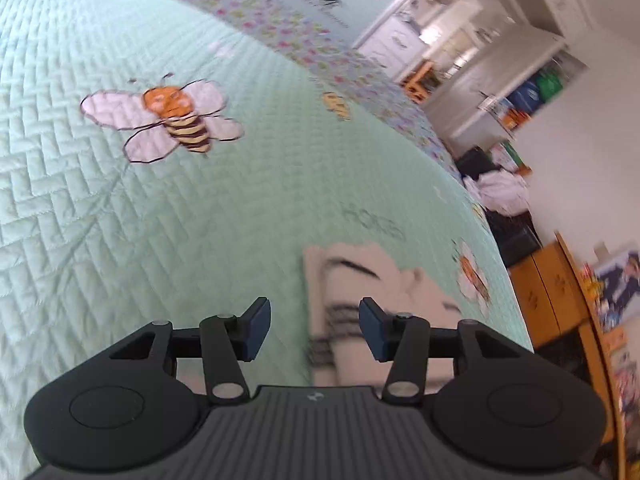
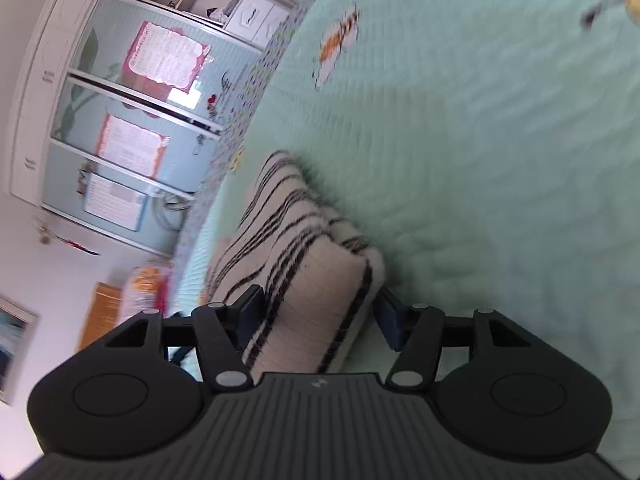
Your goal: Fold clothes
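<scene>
Near quilt (image 1: 200,220) edge: folded striped garment (image 2: 304,280) between wide-open right gripper (image 2: 320,320); left gripper (image 1: 316,330) open, empty. Risk: fold slumping if pinched off-centre.

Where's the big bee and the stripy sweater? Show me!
big bee (image 1: 176,120): left wrist view, on its striped body.
stripy sweater (image 2: 316,280): right wrist view, on the folded top.

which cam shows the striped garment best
The right wrist view: the folded striped garment fills the centre, sharp, between the open right gripper jaws. The left wrist view shows only a blurred patch beyond the open left gripper.
</scene>
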`<state>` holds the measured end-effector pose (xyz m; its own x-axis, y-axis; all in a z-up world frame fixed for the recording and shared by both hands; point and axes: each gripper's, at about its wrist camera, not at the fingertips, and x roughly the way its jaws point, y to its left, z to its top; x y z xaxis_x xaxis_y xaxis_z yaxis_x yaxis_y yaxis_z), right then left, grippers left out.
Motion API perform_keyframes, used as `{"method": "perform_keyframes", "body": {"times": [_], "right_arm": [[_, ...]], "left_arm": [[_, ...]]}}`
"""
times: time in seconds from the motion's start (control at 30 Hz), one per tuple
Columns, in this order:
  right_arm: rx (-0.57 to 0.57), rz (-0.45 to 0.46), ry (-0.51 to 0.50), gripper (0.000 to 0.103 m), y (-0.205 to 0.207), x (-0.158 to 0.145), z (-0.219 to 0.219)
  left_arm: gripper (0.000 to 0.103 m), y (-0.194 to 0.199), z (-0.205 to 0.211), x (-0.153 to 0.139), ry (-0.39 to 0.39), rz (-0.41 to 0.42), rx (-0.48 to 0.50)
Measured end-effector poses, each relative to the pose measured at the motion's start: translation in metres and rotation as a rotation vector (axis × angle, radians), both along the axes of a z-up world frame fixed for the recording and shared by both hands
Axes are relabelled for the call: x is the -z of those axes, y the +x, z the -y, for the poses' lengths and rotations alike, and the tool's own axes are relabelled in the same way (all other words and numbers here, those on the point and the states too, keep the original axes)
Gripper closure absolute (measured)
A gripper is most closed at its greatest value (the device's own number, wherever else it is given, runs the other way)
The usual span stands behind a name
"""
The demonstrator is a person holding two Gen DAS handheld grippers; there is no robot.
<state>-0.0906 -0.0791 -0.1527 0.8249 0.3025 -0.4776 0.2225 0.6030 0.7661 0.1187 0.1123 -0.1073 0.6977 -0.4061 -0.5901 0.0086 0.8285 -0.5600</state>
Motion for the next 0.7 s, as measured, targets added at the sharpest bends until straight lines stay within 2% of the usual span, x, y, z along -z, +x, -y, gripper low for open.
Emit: {"method": "perform_keyframes", "body": {"times": [0.1, 0.13, 0.23, 0.3, 0.33, 0.37, 0.4, 0.43, 0.47, 0.5, 0.57, 0.63, 0.67, 0.7], "right_arm": [[-0.032, 0.112, -0.238, 0.04, 0.004, -0.044, -0.009], [-0.062, 0.144, -0.251, 0.035, 0.012, -0.052, -0.01], [-0.166, 0.23, -0.24, 0.034, 0.036, -0.068, -0.013], [-0.246, 0.241, -0.17, 0.035, 0.047, -0.055, -0.012], [-0.296, 0.189, -0.173, 0.036, 0.053, -0.04, -0.017], [-0.347, 0.127, -0.182, 0.042, 0.059, -0.024, -0.024], [-0.398, 0.065, -0.191, 0.048, 0.065, -0.008, -0.03], [-0.414, 0.081, -0.281, 0.055, 0.064, -0.002, -0.039], [-0.433, 0.116, -0.354, 0.054, 0.06, -0.006, -0.046], [-0.449, 0.113, -0.387, 0.053, 0.06, -0.011, -0.05], [-0.477, 0.082, -0.375, 0.044, 0.064, -0.028, -0.05], [-0.506, 0.074, -0.312, 0.037, 0.067, -0.048, -0.042], [-0.519, 0.087, -0.295, 0.031, 0.07, -0.061, -0.039], [-0.532, 0.103, -0.282, 0.028, 0.073, -0.073, -0.036]], "left_arm": [[0.046, -0.043, 0.047, -0.022, 0.067, 0.097, 0.125], [0.045, -0.055, 0.063, -0.025, 0.098, 0.13, 0.159], [0.042, -0.079, 0.106, -0.025, 0.198, 0.188, 0.21], [0.042, -0.077, 0.124, -0.004, 0.286, 0.132, 0.215], [0.041, -0.071, 0.131, 0.012, 0.339, 0.07, 0.219], [0.039, -0.065, 0.132, 0.028, 0.36, 0.018, 0.218], [0.038, -0.064, 0.13, 0.037, 0.341, 0.01, 0.213], [0.038, -0.064, 0.127, 0.039, 0.331, 0.016, 0.21], [0.038, -0.062, 0.127, 0.035, 0.338, 0.013, 0.212], [0.038, -0.059, 0.127, 0.03, 0.345, 0.002, 0.218], [0.04, -0.05, 0.123, 0.017, 0.313, -0.056, 0.208], [0.04, -0.041, 0.118, 0.003, 0.256, -0.114, 0.192], [0.04, -0.036, 0.115, -0.005, 0.222, -0.128, 0.187], [0.04, -0.03, 0.116, -0.014, 0.224, -0.147, 0.176]]}}
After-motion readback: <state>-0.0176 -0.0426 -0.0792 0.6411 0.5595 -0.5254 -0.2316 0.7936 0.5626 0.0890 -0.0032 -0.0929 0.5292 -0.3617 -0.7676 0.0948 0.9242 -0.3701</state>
